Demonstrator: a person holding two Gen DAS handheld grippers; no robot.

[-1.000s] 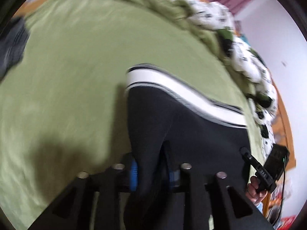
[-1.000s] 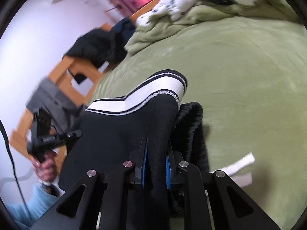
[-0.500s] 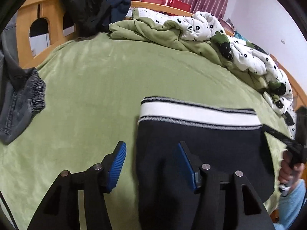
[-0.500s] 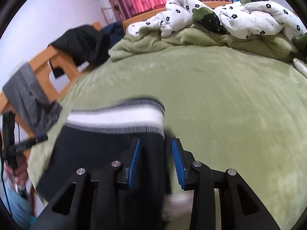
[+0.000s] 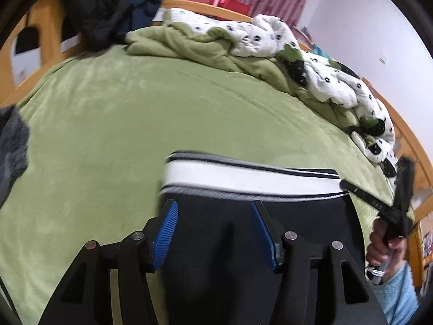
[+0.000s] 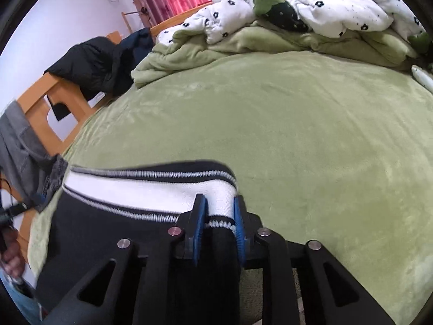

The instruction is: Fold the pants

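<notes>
The black pants (image 5: pixel 270 233) lie folded on the green bed, their white striped waistband (image 5: pixel 243 184) toward the far side. My left gripper (image 5: pixel 215 216) hangs open over the black fabric near the waistband's left end, pads clear of the cloth. In the right wrist view the waistband (image 6: pixel 130 189) runs left from my right gripper (image 6: pixel 219 216). Its jaws are closing, and the waistband's right end fills the gap between the blue pads (image 6: pixel 199 224). The right gripper (image 5: pixel 400 197) also shows in the left wrist view, in a hand (image 5: pixel 381 241).
A green blanket covers the bed (image 6: pixel 311 135). A crumpled white-and-green quilt (image 6: pixel 297 16) lies along the far edge. A dark jacket (image 6: pixel 97 62) hangs on the wooden bed frame (image 6: pixel 40 100), and grey jeans (image 6: pixel 21 151) drape at the left.
The left gripper let go of the black fabric and opened. The pants settled flat on the bed. The right gripper opened, slid forward to the waistband's end and closed on it.
</notes>
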